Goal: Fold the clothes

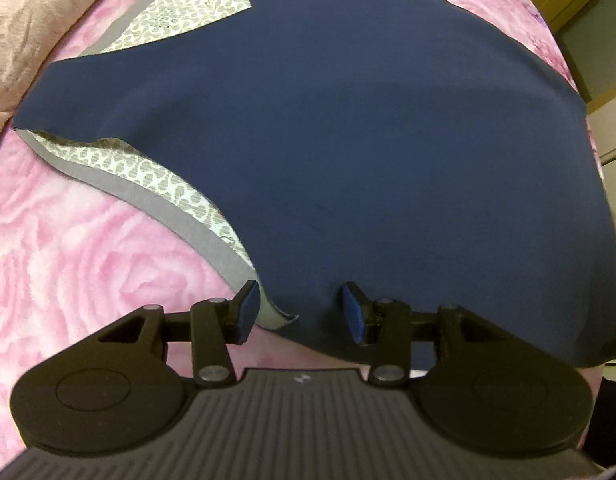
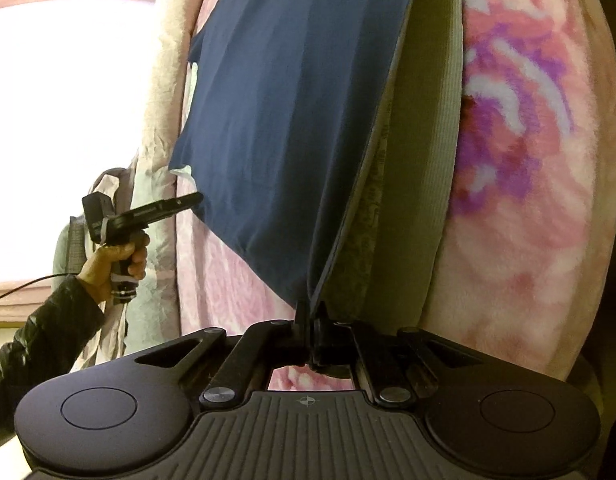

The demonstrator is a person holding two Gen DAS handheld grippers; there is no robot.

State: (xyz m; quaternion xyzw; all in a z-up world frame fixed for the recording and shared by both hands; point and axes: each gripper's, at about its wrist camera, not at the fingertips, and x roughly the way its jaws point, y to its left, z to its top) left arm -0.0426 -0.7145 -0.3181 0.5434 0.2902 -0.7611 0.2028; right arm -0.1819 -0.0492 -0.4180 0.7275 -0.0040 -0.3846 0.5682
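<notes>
Navy garment (image 1: 348, 128) lies flat on the pink rose blanket (image 1: 87, 248), its long axis running away from the right gripper (image 2: 311, 320), which is clamped on its raised corner. Only the left wrist view shows the left gripper (image 1: 297, 312) parted above the hem; only the right wrist view shows the hand (image 2: 115, 256).

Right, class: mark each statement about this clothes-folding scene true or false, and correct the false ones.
1. The right gripper is shut on the navy garment. True.
2. The left gripper is clamped shut. False: its jaws stand apart over the garment's edge.
3. The garment lies on a pink floral blanket. True.
4. The garment's patterned lining is hidden. False: it shows at the openings.
</notes>
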